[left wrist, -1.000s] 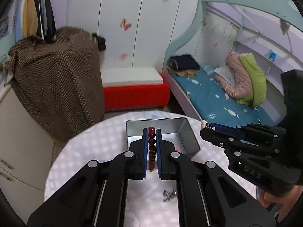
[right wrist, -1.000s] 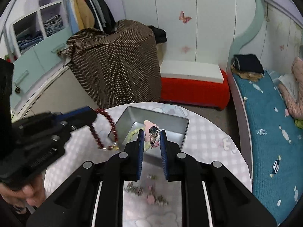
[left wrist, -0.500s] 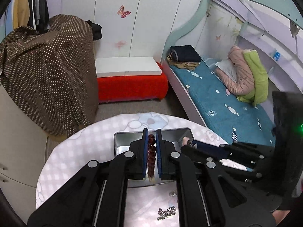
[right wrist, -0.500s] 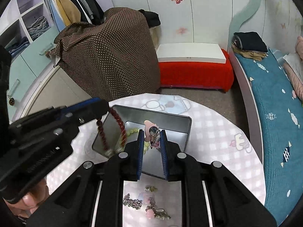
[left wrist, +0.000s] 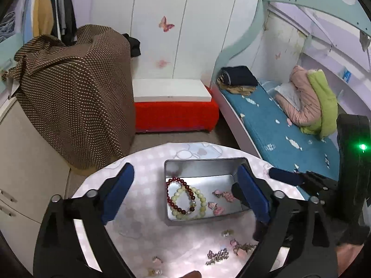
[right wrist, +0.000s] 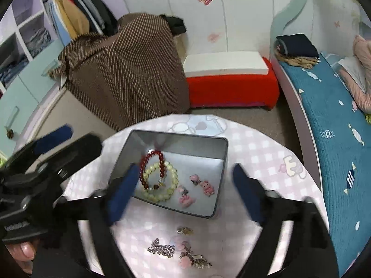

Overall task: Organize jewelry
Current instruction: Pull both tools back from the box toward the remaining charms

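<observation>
A metal tin (left wrist: 204, 162) (right wrist: 222, 143) stands on the round pink table. In it lie a dark red bead bracelet (left wrist: 170, 197) (right wrist: 148, 162) over a pale green bead bracelet (left wrist: 201, 199) (right wrist: 172, 180), and small pink charms (left wrist: 226, 194) (right wrist: 206, 186). My left gripper (left wrist: 185, 193) is wide open and empty above the tin. My right gripper (right wrist: 183, 187) is wide open and empty above the tin too. Loose chains and charms (left wrist: 218, 256) (right wrist: 162, 249) lie on the table in front of the tin.
The round table (left wrist: 143, 208) (right wrist: 266, 162) has a pink checked cloth. Beyond it are a brown dotted cover over furniture (left wrist: 76, 88), a red bench (left wrist: 176, 113) and a bed with a blue sheet (left wrist: 278, 129). The right gripper's body (left wrist: 336, 185) is close on the right.
Both grippers opened. The red bracelet dropped from the left gripper into the tin, and the pink charm dropped from the right gripper into the tin.
</observation>
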A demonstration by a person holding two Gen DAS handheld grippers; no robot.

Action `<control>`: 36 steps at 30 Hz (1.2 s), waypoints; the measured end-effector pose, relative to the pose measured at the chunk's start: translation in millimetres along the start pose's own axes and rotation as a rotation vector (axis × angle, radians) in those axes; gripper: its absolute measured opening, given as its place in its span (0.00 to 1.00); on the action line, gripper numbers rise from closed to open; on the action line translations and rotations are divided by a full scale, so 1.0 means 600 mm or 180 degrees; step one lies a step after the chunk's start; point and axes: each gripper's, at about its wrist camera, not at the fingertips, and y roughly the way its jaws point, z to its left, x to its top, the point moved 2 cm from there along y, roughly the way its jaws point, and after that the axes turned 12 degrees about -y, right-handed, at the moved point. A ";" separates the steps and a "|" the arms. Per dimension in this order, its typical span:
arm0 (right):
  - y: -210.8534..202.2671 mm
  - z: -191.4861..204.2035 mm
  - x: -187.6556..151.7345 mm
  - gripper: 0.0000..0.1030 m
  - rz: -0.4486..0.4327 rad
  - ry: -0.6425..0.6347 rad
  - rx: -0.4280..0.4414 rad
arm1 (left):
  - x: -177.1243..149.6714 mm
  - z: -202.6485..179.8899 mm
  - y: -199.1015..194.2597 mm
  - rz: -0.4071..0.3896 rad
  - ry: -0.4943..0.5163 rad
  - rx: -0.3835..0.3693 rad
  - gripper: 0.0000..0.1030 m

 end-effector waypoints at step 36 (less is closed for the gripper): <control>-0.238 0.079 -0.230 0.93 -0.1121 0.0020 -0.0852 | -0.245 0.079 -0.271 -0.0878 0.0010 0.0716 0.94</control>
